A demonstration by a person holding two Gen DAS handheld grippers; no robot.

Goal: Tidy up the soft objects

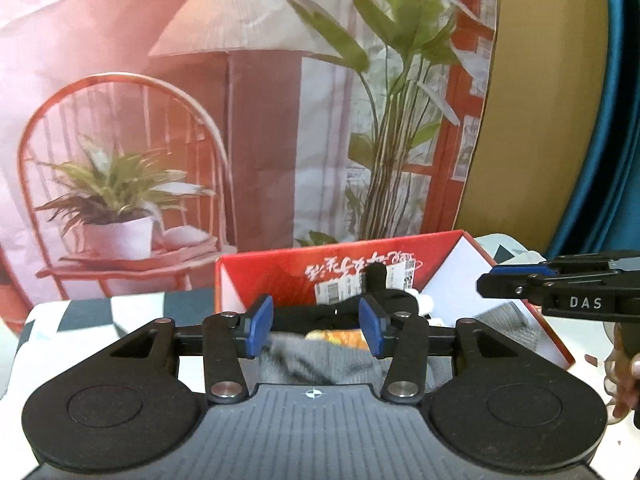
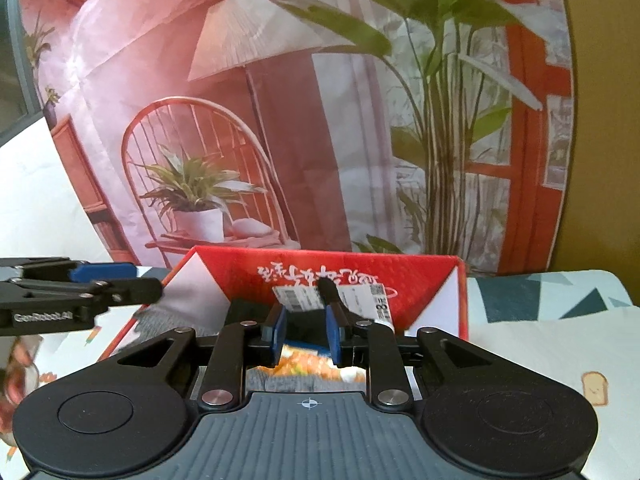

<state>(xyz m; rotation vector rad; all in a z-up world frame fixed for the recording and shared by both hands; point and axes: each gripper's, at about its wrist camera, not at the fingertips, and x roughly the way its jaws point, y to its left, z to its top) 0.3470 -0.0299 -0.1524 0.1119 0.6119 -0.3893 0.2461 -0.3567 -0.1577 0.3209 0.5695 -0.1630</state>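
A red cardboard box [image 1: 288,272] stands open on the table and also shows in the right wrist view [image 2: 360,272]. Inside lie a grey knitted cloth [image 1: 320,360], a black soft item [image 1: 384,300] with white paper tags, and an orange patterned item [image 2: 308,362]. My left gripper [image 1: 316,326] is open just above the grey cloth, nothing between its blue pads. My right gripper [image 2: 306,332] is partly open over the black item [image 2: 304,322], which lies between its pads; the pads do not clearly press it. The right gripper also shows from the side in the left wrist view [image 1: 520,280].
A printed backdrop [image 1: 200,120] with a chair, lamp and plants hangs close behind the box. The table [image 2: 540,340] has a patterned white and teal cloth. A tan board [image 1: 540,100] and blue fabric [image 1: 612,160] stand at the right. The left gripper shows from the side in the right wrist view [image 2: 120,284].
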